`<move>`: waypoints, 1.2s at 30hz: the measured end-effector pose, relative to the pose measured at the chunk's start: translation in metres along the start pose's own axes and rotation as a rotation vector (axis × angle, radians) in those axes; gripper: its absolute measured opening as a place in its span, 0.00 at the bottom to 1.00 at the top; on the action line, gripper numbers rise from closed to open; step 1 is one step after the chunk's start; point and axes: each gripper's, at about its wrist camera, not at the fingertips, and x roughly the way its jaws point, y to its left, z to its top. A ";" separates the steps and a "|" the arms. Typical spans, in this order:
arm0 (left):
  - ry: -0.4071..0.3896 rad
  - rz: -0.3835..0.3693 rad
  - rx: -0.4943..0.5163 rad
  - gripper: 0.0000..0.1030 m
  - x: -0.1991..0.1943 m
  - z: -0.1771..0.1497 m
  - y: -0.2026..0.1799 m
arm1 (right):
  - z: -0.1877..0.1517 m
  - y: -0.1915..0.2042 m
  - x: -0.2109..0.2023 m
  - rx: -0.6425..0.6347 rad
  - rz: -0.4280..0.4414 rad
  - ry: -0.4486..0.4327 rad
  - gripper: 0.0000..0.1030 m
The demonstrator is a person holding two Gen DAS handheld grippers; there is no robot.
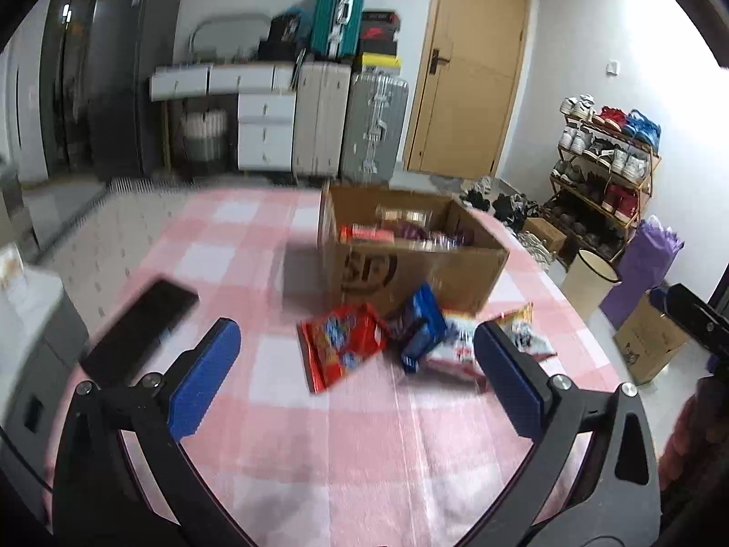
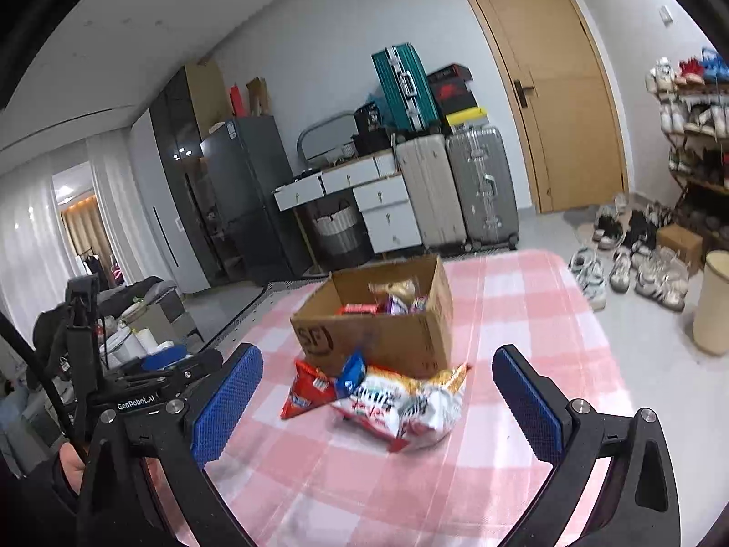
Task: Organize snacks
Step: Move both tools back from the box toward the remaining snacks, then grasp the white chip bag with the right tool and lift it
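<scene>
Nearest the lens: left hand-held gripper, blue pads spread wide, nothing between them, held above the bench with its pink-and-white check cloth. Right hand-held gripper likewise spread wide and empty, over the same cloth.

Snacks: loose pile lies on the bench just ahead of both hand-held grippers, between the finger lines. Red packet on the left of the pile, flat on the cloth. Blue packet beside it, tilted, leaning toward the box. White-and-red bag with gold trim on the right of the pile, crumpled, overlapping the blue packet; the red packet pokes out at the left.

Cardboard box stands open directly beyond the pile, touching or nearly touching it; cannot tell which. Inside: several more packets, red and purple, details blurred.

Left of the left hand-held gripper, a flat black object lies on the cloth, well apart from the pile.

Beyond the bench: suitcases, white drawers, wooden door; shoe rack to the right.
</scene>
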 end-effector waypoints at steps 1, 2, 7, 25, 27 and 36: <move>0.014 -0.011 -0.022 0.99 0.003 -0.006 0.006 | -0.003 -0.002 0.005 0.006 0.006 0.013 1.00; 0.019 -0.011 -0.032 0.99 0.007 -0.011 0.010 | -0.005 -0.004 0.009 0.006 0.001 0.028 1.00; 0.047 0.006 -0.048 0.99 0.026 -0.025 0.021 | -0.012 -0.012 0.028 0.023 -0.002 0.054 1.00; 0.141 0.015 0.010 0.99 0.074 -0.045 0.014 | -0.037 -0.048 0.109 0.108 -0.033 0.222 1.00; 0.145 0.011 0.014 0.99 0.075 -0.046 0.015 | -0.039 -0.054 0.115 0.141 -0.023 0.225 1.00; 0.160 0.019 -0.016 0.99 0.079 -0.047 0.032 | -0.046 -0.070 0.152 0.198 -0.005 0.291 0.87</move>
